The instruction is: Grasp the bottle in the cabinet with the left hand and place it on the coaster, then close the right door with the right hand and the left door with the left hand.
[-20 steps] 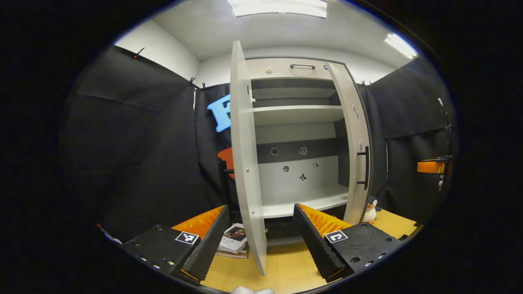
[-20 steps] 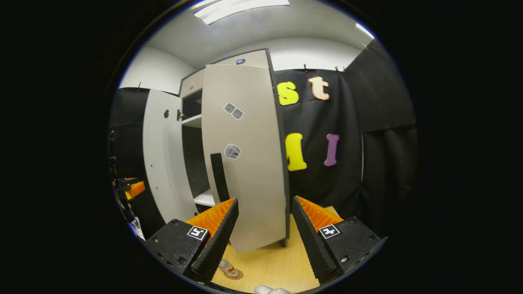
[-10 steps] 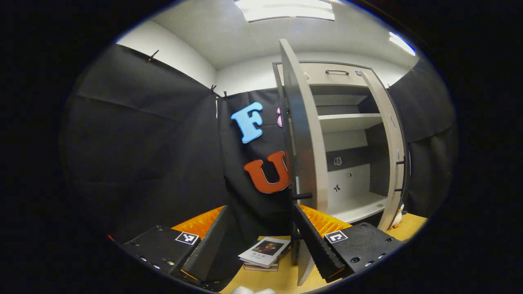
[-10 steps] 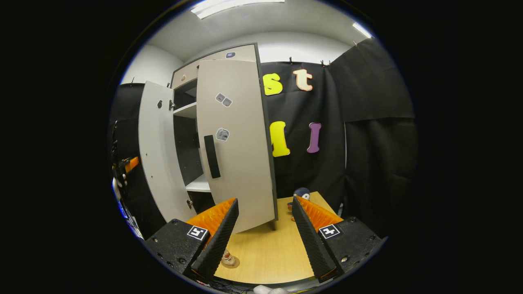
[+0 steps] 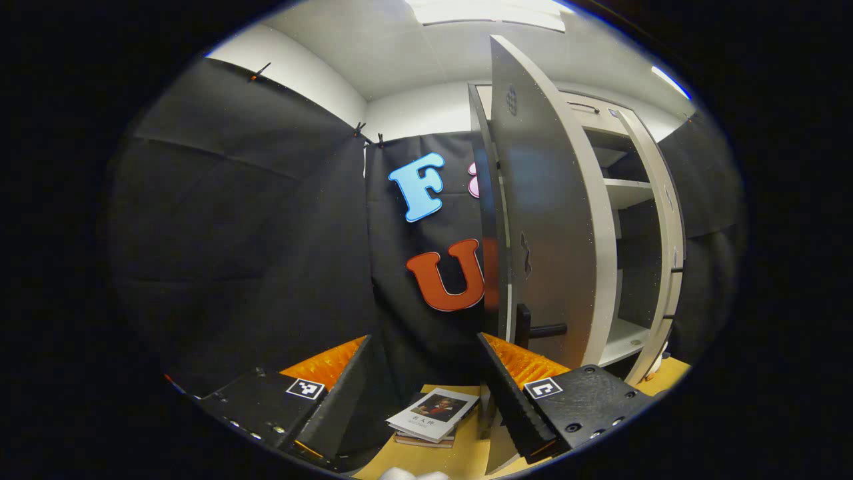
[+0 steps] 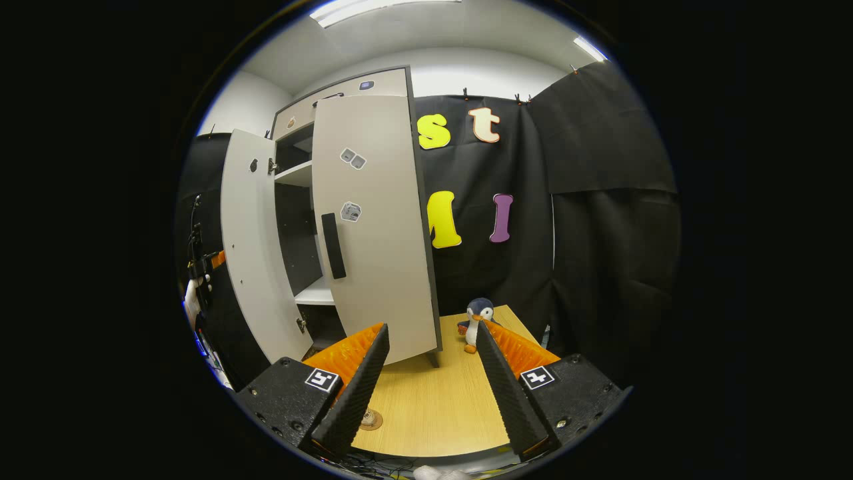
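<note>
So I count one cabinet (image 6: 353,87) with two doors, the left door (image 6: 250,247) and the right door (image 6: 380,227). Plus one penguin plush (image 6: 475,323), one coaster (image 6: 370,419), and a stack of two books (image 5: 433,417).

In your right gripper view the cabinet (image 6: 313,200) stands at eleven o'clock on the table (image 6: 440,407), the penguin toy (image 6: 476,323) just right of its right door (image 6: 380,227).

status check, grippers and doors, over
Left gripper open, at left door. Right gripper open. Right door still ajar. Bottle on coaster. Nothing blocking.
</note>
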`<action>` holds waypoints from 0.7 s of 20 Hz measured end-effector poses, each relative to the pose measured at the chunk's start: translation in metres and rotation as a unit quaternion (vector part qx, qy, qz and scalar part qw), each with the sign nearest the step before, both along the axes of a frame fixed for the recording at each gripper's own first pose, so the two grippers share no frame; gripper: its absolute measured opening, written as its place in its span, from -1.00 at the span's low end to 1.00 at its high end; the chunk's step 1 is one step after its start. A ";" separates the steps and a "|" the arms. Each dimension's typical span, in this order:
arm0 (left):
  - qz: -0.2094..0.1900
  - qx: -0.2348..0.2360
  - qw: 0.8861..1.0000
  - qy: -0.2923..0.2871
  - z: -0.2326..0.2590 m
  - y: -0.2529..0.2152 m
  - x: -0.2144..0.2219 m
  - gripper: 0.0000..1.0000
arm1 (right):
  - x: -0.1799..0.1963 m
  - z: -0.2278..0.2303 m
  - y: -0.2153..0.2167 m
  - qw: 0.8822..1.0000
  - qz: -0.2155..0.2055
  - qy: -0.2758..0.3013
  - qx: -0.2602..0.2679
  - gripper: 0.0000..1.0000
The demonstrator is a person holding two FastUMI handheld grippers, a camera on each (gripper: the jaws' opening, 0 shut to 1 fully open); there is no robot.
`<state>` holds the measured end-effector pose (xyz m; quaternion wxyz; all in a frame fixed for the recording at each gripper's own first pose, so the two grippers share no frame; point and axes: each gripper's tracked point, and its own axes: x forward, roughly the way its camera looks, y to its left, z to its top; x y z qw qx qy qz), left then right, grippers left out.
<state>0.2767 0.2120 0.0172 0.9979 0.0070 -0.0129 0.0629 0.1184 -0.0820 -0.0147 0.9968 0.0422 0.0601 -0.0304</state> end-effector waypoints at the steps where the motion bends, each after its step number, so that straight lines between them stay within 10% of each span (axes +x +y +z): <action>1: -0.004 0.002 1.000 0.007 -0.004 -0.002 0.001 0.86 | 0.003 0.001 -0.001 1.000 0.002 -0.001 0.002 0.63; 14: -0.021 0.020 1.000 0.002 0.002 -0.034 0.000 0.74 | 0.007 0.002 -0.005 1.000 0.020 0.001 0.002 0.63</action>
